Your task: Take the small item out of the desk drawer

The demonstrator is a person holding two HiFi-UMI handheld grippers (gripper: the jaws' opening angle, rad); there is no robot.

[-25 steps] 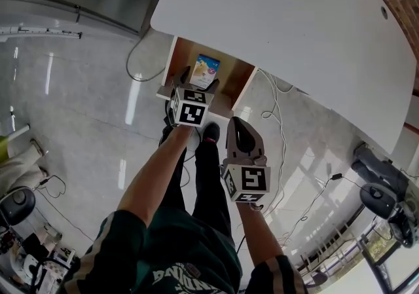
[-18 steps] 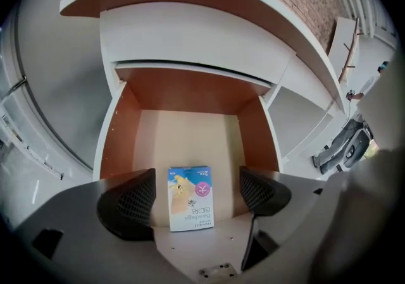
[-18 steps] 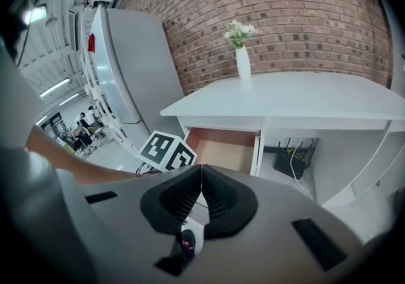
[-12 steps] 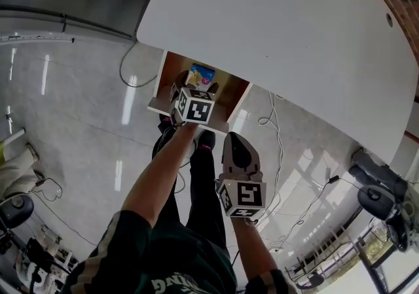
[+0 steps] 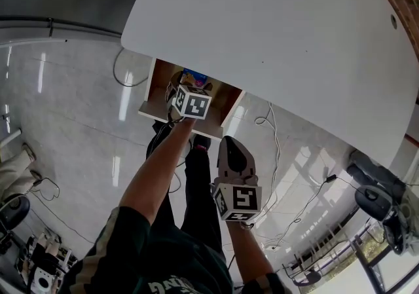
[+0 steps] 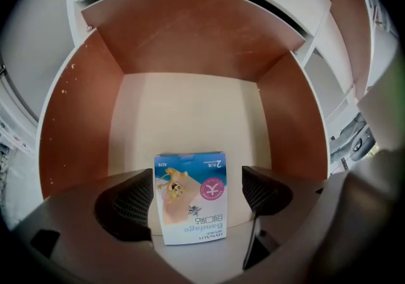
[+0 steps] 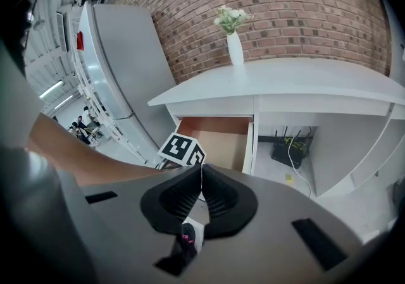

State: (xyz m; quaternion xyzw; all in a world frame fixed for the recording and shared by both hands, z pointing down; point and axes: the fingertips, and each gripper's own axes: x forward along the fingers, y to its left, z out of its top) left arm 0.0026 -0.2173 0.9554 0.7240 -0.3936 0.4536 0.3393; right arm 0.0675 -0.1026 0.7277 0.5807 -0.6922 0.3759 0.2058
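As our left arm (image 5: pixel 157 171) stretches toward twelve o'clock, the jaws of our left gripper (image 6: pixel 197 183) are opening around the small blue-and-white cardboard "Bandage" box (image 6: pixel 190 203); our right gripper (image 7: pixel 201 174) hangs closed.

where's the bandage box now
The bandage box sits on the open drawer's floor, low in the left gripper view, between the left gripper's opening jaws.

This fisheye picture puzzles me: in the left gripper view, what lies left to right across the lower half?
Drawer's left wall → one ribbed pad of the opening jaws → bandage box → the other pad → drawer's right wall.
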